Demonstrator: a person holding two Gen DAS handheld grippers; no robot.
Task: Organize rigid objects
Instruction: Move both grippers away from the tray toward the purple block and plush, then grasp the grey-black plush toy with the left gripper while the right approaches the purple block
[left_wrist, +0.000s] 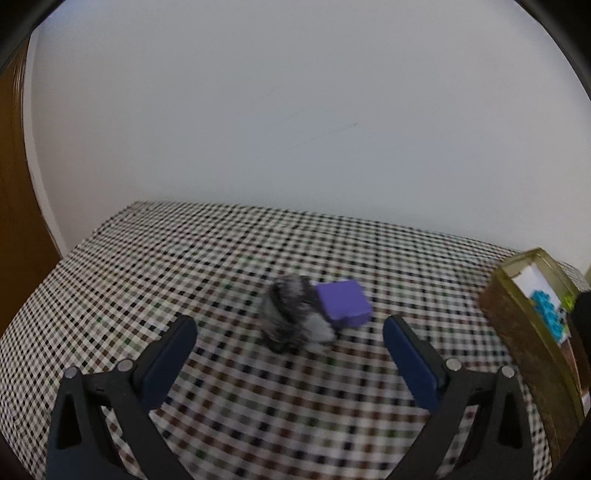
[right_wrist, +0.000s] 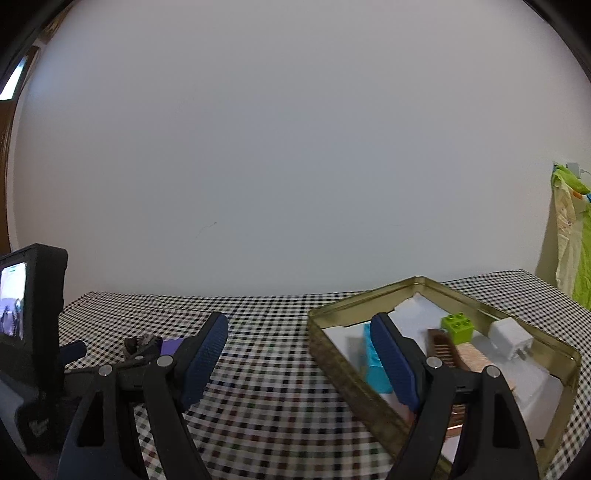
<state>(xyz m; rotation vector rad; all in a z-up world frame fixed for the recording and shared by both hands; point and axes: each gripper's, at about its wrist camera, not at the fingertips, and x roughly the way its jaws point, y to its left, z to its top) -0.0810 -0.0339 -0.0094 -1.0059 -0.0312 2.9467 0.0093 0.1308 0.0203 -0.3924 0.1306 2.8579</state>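
**Jaws spread over the checked counter, tin at the right side**

Checked cloth covers the counter (left_wrist: 155, 280), and a pale wall stands behind its far edge. The left gripper (left_wrist: 290, 328) has its jaws spread wide, with nothing between them. It hangs above the cloth. Just beyond it, about the middle of the counter, lies a purple block (left_wrist: 343, 304). A grey furry object (left_wrist: 291, 314) touches the left side of this block; the picture is blurred there, so I cannot tell what it is exactly.

The right gripper (right_wrist: 299, 354) also has its jaws spread wide and holds nothing. Its left finger is over the bare cloth, and its right finger is in front of a gold metal tin (right_wrist: 332, 347), which stands toward the right edge of the counter. The tin is open on top and has a white lining. Inside it are a turquoise block (right_wrist: 373, 363) near the left wall, a green toy brick (right_wrist: 458, 326) toward the far side, a white charger plug (right_wrist: 511, 338) near the right wall, and a brown comb-like piece (right_wrist: 441, 347) between them, partly hidden by the finger. In the left wrist view the same tin shows at the right border.

At the left of the right wrist view the other gripper's body with a small lit screen (right_wrist: 14, 299) is seen. A green and yellow cloth (right_wrist: 570, 236) hangs beyond the right far corner.
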